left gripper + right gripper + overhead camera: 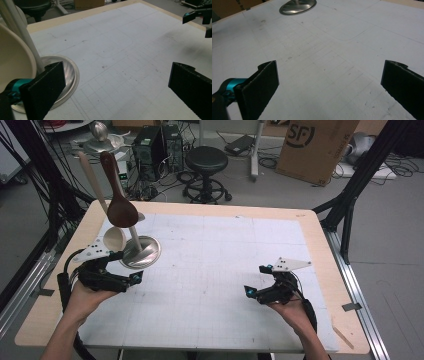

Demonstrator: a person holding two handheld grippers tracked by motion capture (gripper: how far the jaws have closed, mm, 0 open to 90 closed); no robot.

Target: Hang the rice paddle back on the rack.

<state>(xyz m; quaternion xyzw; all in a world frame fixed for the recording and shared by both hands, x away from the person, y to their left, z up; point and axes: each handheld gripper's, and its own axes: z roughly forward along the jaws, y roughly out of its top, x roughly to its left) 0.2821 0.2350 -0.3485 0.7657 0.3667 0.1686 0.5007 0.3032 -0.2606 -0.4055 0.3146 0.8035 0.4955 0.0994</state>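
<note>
L tongs (131, 270) wide, empty | R tongs (256, 281) wide, empty

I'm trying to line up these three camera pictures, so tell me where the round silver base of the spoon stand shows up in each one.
High view: silver base sits left of centre on the white mat, ahead of the left gripper.
Left gripper view: lower left, beside the near jaw.
Right gripper view: top edge, left of centre.
Shared landmark: the mat's faint grid lines.
</note>
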